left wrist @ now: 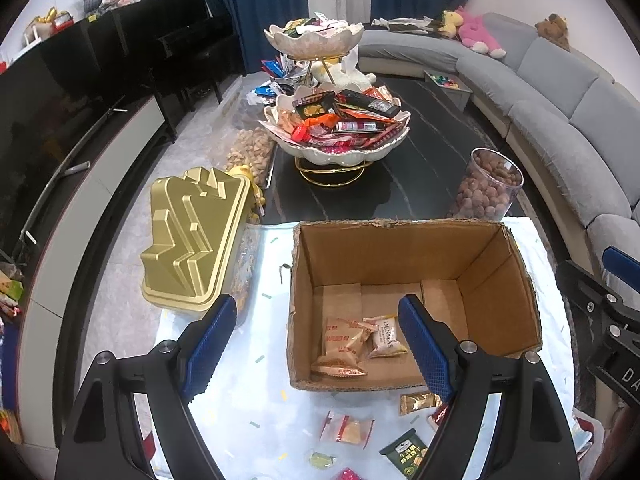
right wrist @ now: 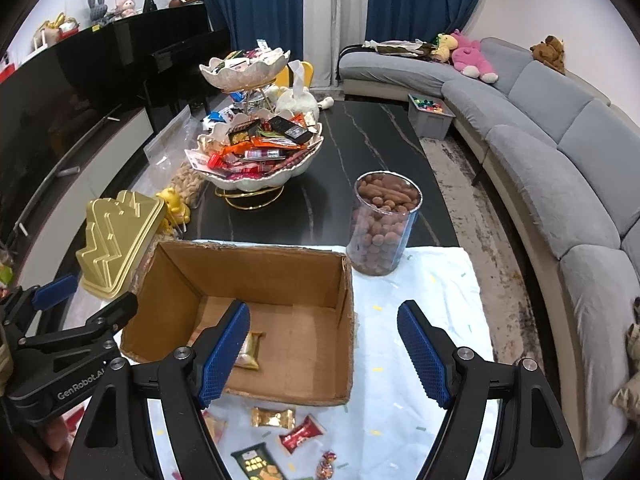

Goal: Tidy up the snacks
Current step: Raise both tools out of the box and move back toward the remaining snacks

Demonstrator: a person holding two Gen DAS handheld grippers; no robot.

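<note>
An open cardboard box (left wrist: pixel 496 276) stands on a white cloth; it also shows in the right wrist view (right wrist: pixel 260 276). Inside lie a few wrapped snacks (left wrist: pixel 344 346), one of them gold (right wrist: pixel 250 350). Loose snacks lie on the cloth in front of the box: a gold packet (right wrist: pixel 273 417), a red packet (right wrist: pixel 301 436), a green packet (right wrist: pixel 256 462), an orange-white packet (left wrist: pixel 347 429). My left gripper (left wrist: pixel 316 350) is open and empty, above the box's near left part. My right gripper (right wrist: pixel 323 354) is open and empty, above the box's near right wall.
A gold lid-shaped tin (left wrist: pixel 192 240) sits left of the box. A clear jar of brown nuts (right wrist: pixel 380 224) stands behind the box on the right. A two-tier snack stand (left wrist: pixel 336 120) is on the dark table (right wrist: pixel 360 140). A grey sofa (right wrist: pixel 560 152) curves along the right.
</note>
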